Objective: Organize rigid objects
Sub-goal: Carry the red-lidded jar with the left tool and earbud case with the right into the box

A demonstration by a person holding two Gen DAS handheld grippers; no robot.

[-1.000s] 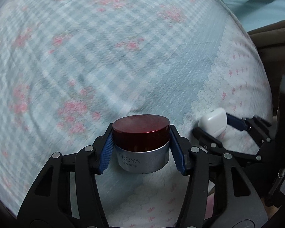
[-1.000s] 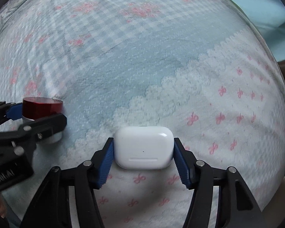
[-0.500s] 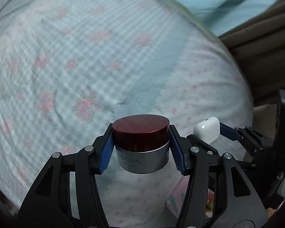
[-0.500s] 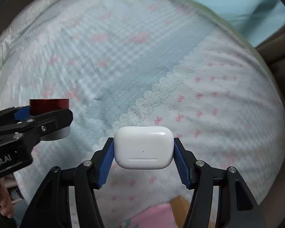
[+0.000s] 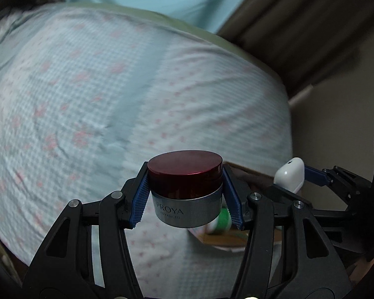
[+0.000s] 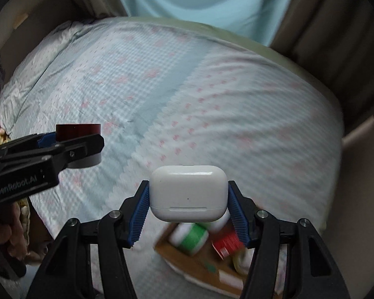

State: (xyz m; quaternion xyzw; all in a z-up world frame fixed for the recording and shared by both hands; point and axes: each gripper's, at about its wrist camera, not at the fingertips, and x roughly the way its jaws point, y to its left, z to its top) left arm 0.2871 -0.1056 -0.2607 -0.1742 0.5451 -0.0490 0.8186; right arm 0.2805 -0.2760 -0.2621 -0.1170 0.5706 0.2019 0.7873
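My left gripper (image 5: 185, 196) is shut on a cream jar (image 5: 187, 194) with a dark red lid and a silver body marked PROYA, held in the air above the bed. My right gripper (image 6: 188, 205) is shut on a white earbud case (image 6: 188, 193), also held above the bed. The case shows at the right of the left wrist view (image 5: 289, 177). The jar shows at the left of the right wrist view (image 6: 78, 130). Below the right gripper lies a brown cardboard box (image 6: 187, 256) holding a green-labelled bottle (image 6: 190, 236) and a red-labelled one (image 6: 227, 244).
The bed is covered by a blue checked sheet with pink flowers (image 6: 162, 99). A light blue curtain (image 6: 199, 0) and brown drapes (image 6: 336, 37) hang behind it. The box sits at the near edge of the bed; part of it shows in the left wrist view (image 5: 222, 239).
Both grippers have risen and pulled back from the bed, each keeping its object. The far curtains and the box with bottles have come into view.
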